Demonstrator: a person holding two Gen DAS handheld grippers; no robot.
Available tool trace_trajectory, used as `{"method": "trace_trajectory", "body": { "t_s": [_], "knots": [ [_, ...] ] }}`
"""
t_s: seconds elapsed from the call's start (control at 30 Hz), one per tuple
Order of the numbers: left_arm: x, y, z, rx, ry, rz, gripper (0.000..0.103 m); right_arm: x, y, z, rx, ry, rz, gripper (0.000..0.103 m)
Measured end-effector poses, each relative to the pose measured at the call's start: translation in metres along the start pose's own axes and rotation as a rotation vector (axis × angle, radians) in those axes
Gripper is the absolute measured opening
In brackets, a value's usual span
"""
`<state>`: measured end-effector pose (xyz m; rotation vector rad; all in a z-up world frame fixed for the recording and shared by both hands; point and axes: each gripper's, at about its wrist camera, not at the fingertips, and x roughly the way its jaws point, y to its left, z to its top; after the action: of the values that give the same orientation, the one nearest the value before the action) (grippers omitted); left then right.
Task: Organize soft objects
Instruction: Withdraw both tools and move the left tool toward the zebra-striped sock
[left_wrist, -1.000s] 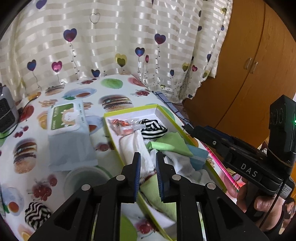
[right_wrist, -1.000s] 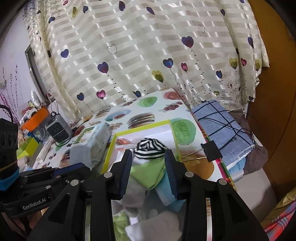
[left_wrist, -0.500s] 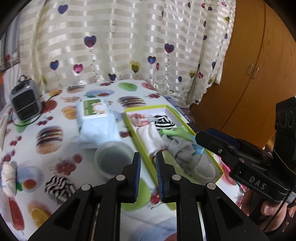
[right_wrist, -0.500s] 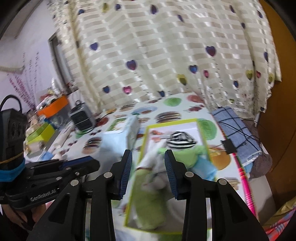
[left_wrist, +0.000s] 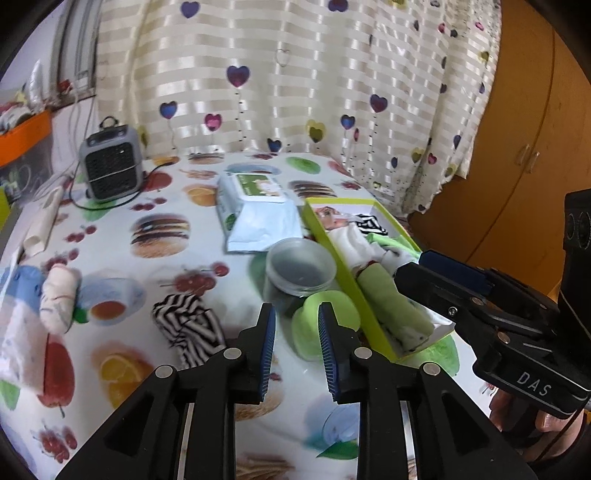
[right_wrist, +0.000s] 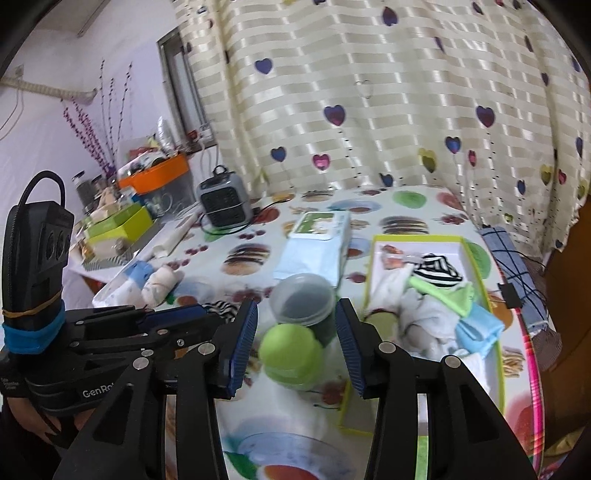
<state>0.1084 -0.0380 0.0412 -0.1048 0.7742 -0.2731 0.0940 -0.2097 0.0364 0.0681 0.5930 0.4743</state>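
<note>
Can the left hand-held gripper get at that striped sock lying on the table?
Probably yes. The left hand-held gripper is open and empty, and the striped sock lies uncovered on the table just left of its fingers, with nothing between them.

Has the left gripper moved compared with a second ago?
Yes. The left gripper has pulled back out of the green-rimmed box; it now sits over the tablecloth beside it.

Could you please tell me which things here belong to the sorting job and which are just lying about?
Job: black-and-white striped sock, white rolled sock, lime-green cardboard box.
Lying about: grey mini heater, wet-wipes pack, clear plastic jar.
</note>
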Motion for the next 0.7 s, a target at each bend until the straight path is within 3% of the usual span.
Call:
{"method": "trace_trajectory", "body": {
  "t_s": [0.47,0.7],
  "knots": [
    [-0.013,0.039,-0.014,-0.066,-0.010,0.049,0.025,0.020,0.045,-0.001,-0.080,0.046,0.058,0.045],
    [-0.004,0.072,-0.023,-0.142,0.012,0.052,0.036,0.030,0.058,0.004,-0.104,0.050,0.067,0.045]
  ]
}}
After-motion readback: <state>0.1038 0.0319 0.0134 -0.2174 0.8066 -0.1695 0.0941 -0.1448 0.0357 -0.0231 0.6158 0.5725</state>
